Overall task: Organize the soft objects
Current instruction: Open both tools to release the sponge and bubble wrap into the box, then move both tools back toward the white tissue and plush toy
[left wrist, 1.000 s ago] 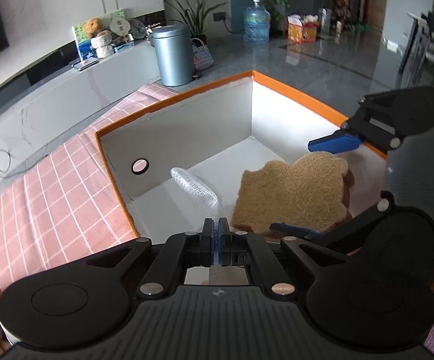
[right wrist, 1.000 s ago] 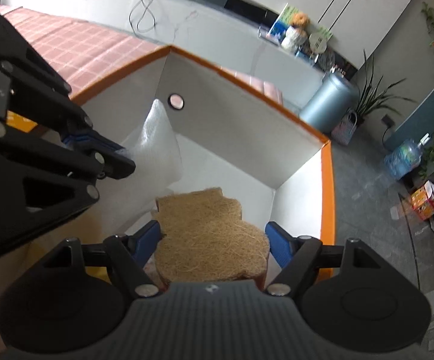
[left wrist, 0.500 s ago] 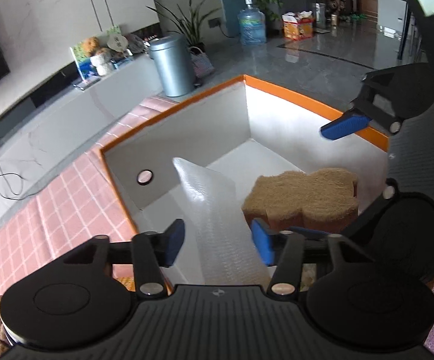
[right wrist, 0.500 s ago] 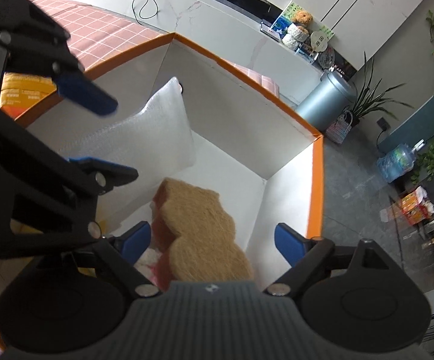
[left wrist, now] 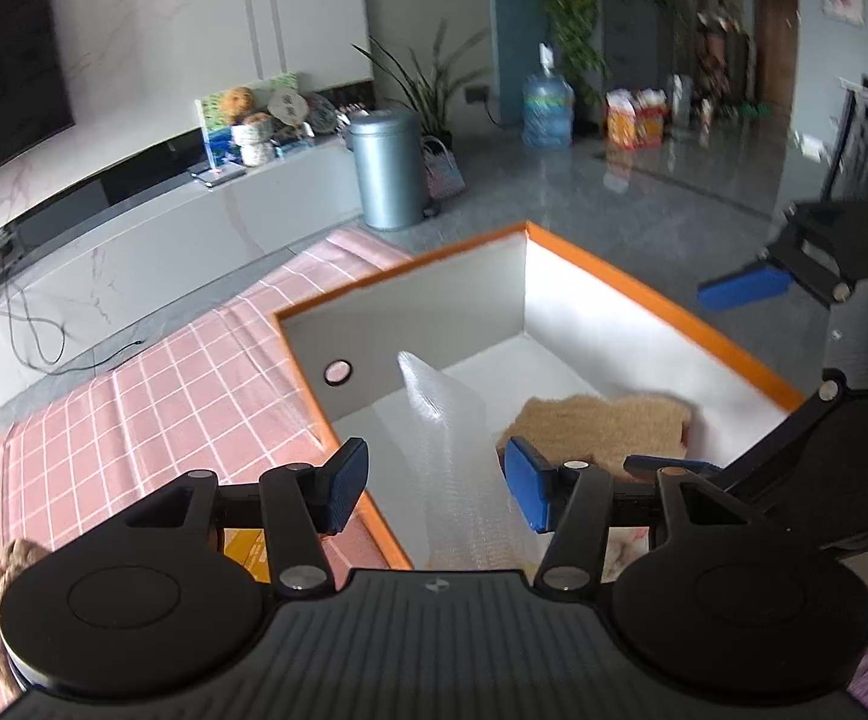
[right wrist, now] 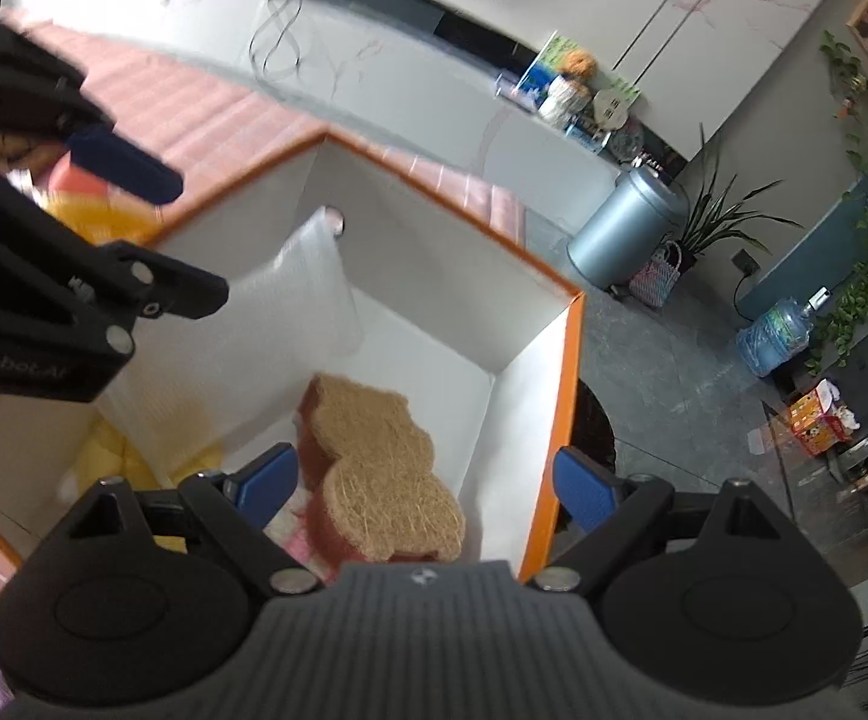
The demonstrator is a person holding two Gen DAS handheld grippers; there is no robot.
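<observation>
An orange-rimmed white box (left wrist: pixel 644 288) holds a brown fibrous pad (left wrist: pixel 602 426) and a clear bubble-wrap sheet (left wrist: pixel 446 420) leaning on its wall. My left gripper (left wrist: pixel 437 489) is open and empty above the box's near edge. My right gripper (right wrist: pixel 425 483) is open and empty above the brown pad (right wrist: pixel 383 474). The bubble wrap (right wrist: pixel 296 306) and a yellow soft item (right wrist: pixel 134 456) also show in the right wrist view, inside the box (right wrist: pixel 560 420).
The box sits on a pink checked cloth (left wrist: pixel 134 396). A brown woolly object (left wrist: pixel 2 588) lies at the left edge. A grey bin (left wrist: pixel 389 171) and a low cabinet (left wrist: pixel 164 228) stand beyond.
My left gripper has let go of the bubble wrap, opened and risen. My right gripper has released the brown pad, which now lies in the box, and lifted away.
</observation>
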